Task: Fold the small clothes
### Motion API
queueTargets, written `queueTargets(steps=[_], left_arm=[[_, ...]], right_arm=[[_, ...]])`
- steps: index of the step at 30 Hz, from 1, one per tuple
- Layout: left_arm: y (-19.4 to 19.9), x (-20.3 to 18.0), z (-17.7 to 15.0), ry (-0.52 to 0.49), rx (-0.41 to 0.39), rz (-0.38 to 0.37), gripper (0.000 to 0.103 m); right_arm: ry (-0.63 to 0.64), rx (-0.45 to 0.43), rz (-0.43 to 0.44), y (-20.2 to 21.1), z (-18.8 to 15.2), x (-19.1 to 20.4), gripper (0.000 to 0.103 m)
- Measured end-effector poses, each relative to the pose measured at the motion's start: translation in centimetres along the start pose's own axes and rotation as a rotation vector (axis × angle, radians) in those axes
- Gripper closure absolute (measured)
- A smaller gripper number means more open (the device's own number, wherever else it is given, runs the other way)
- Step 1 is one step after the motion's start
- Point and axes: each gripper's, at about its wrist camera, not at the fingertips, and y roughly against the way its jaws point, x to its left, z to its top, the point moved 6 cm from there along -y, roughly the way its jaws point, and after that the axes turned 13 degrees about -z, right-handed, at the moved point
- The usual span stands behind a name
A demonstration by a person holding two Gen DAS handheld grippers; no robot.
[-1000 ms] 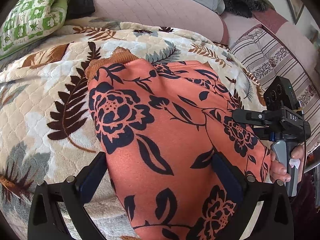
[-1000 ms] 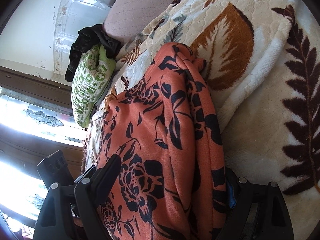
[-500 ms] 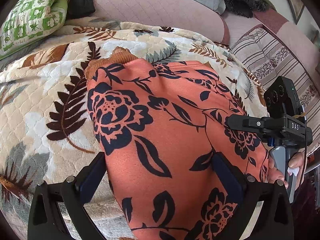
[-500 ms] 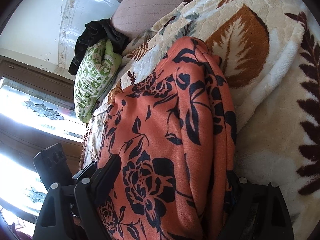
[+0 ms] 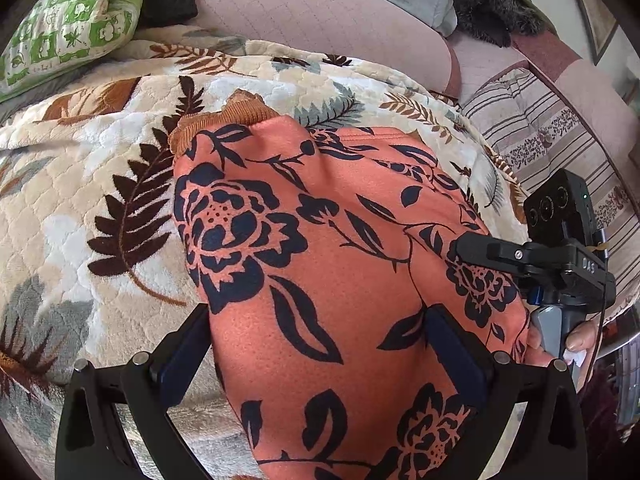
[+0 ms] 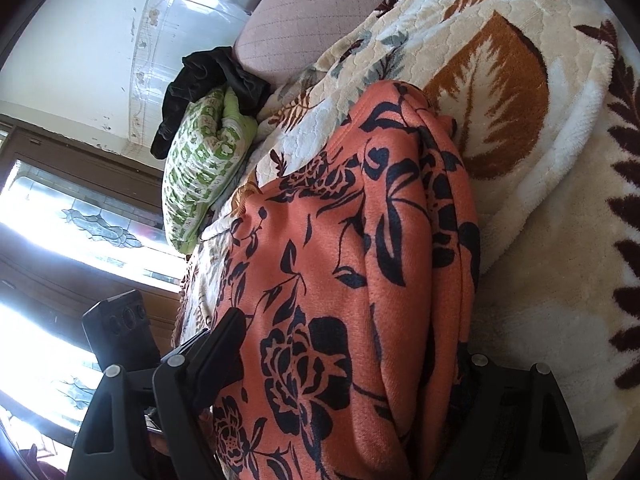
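Observation:
An orange garment with dark navy flowers [image 5: 320,240] lies on a leaf-patterned blanket [image 5: 100,184], its ribbed cuff [image 5: 224,114] at the far end. My left gripper [image 5: 318,344] has its jaws spread wide with the near end of the cloth bunched between them. My right gripper [image 6: 348,360] likewise straddles the folded garment [image 6: 360,240], its right finger half buried under the cloth. Whether either grips the cloth is unclear. The right gripper also shows in the left wrist view [image 5: 520,256] at the garment's right edge, held by a hand.
A green-and-white folded cloth [image 5: 68,20] and a black garment [image 6: 208,80] lie at the blanket's far left. A pink sofa back [image 5: 320,12] and striped cushion [image 5: 552,132] border the far and right sides. A bright window [image 6: 48,240] is behind.
The right gripper has shifted a little lower and further along the garment's right edge. The garment has slid slightly toward me. The left gripper has barely moved.

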Motion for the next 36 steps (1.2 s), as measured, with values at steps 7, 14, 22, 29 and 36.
queueTargets(steps=[7, 14, 22, 29, 36], left_arm=[[-0.8, 1.3, -0.6, 0.093, 0.021, -0.08, 0.0], [-0.4, 0.7, -0.6, 0.045, -0.019, -0.039, 0.015], [0.5, -0.2, 0.2, -0.032, -0.072, -0.013, 0.043], [1.9, -0.8, 0.5, -0.069, -0.094, 0.04, 0.046], [5.3, -1.0, 0.9, -0.102, -0.157, 0.129, 0.046]], right_arm=[[-0.009, 0.015, -0.035, -0.7, -0.1, -0.5, 0.023], [-0.01, 0.013, -0.067, -0.7, -0.1, -0.5, 0.031], [0.03, -0.027, -0.067, -0.3, -0.2, 0.9, 0.038], [0.078, -0.06, -0.067, 0.4, -0.2, 2.8, 0.038], [0.113, -0.056, -0.042, 0.3, -1.0, 5.7, 0.039]])
